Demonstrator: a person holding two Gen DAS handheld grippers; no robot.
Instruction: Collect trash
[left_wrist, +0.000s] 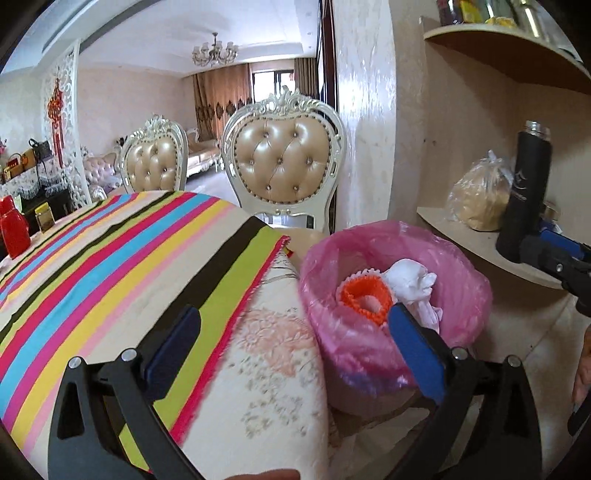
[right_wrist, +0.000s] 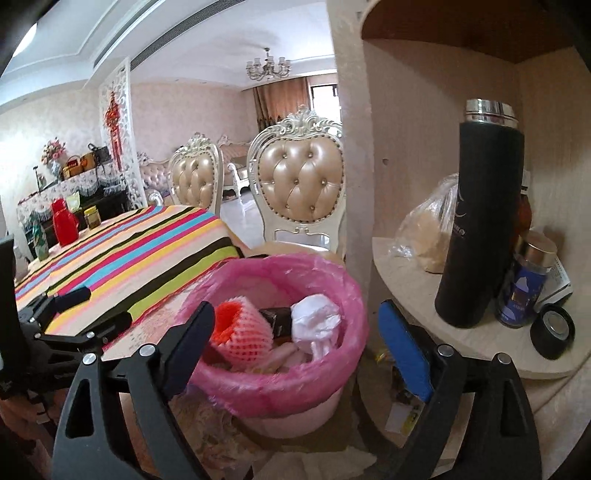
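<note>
A bin lined with a pink bag stands beside the table corner. In it lie an orange foam fruit net and a crumpled white wad. My left gripper is open and empty, one finger over the tablecloth and the other over the bin. The right wrist view shows the same bin with the net, the white wad and a dark flat piece between them. My right gripper hangs open over the bin with nothing between its fingers.
A striped tablecloth covers the table on the left, with a red jug at its far end. Two padded chairs stand behind. On the right, a corner shelf carries a black flask, a plastic bag and a blue jar.
</note>
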